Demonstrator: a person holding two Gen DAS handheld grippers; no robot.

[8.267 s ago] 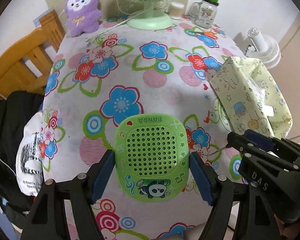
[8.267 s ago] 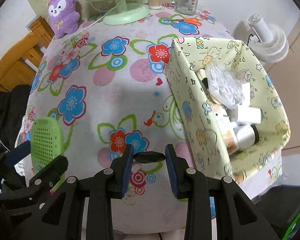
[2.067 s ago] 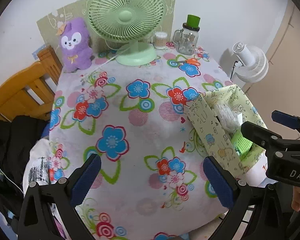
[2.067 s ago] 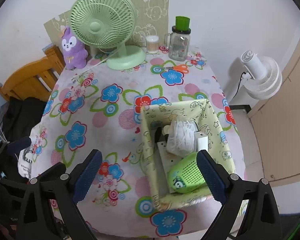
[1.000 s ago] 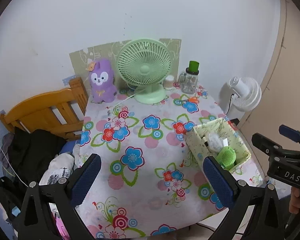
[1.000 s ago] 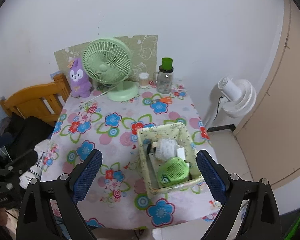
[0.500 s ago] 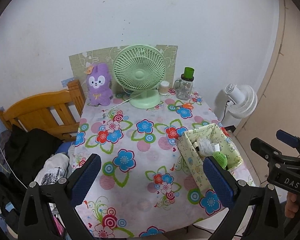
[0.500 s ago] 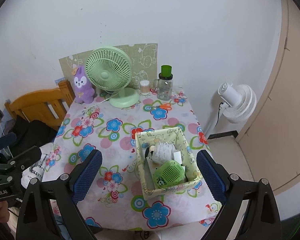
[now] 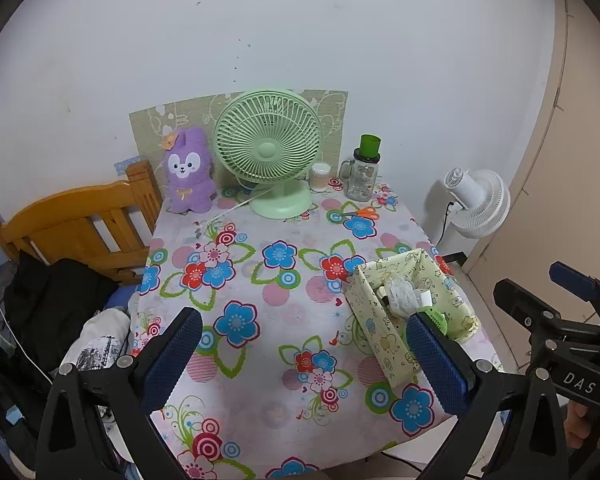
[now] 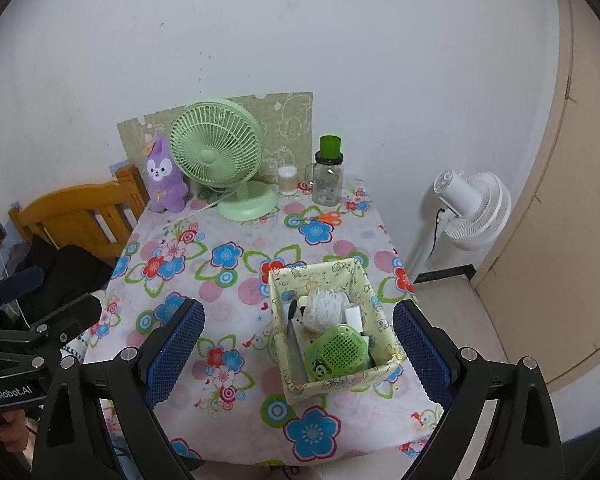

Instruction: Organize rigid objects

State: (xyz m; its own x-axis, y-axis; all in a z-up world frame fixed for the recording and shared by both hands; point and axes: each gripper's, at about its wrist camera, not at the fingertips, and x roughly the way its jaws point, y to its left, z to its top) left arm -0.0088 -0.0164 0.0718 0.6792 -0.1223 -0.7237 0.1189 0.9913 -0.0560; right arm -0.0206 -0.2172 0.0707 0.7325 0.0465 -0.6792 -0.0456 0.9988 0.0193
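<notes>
A pale yellow fabric storage box (image 10: 356, 276) (image 9: 370, 324) sits on the flowered table near its right front. Inside it lie a green panda-print speaker (image 10: 337, 352) (image 9: 436, 318), a white mesh bundle (image 10: 323, 307) (image 9: 399, 294) and small white items. Well back from the table and high above it, my left gripper (image 9: 306, 354) is open with nothing between its blue pads. My right gripper (image 10: 298, 344) is likewise open and empty, with the box showing between its fingers far beyond them.
At the table's back stand a green desk fan (image 9: 269, 148), a purple plush rabbit (image 9: 189, 172), a cotton swab jar (image 9: 320, 178) and a glass mug with a green lid (image 9: 364, 172). Orange scissors (image 9: 360, 213) lie nearby. A wooden chair (image 9: 80, 224) is left, a white floor fan (image 9: 478, 204) right.
Both grippers have drawn back and risen away from the table, so table and box look smaller. Earlier the left held the green speaker; it now lies in the box.
</notes>
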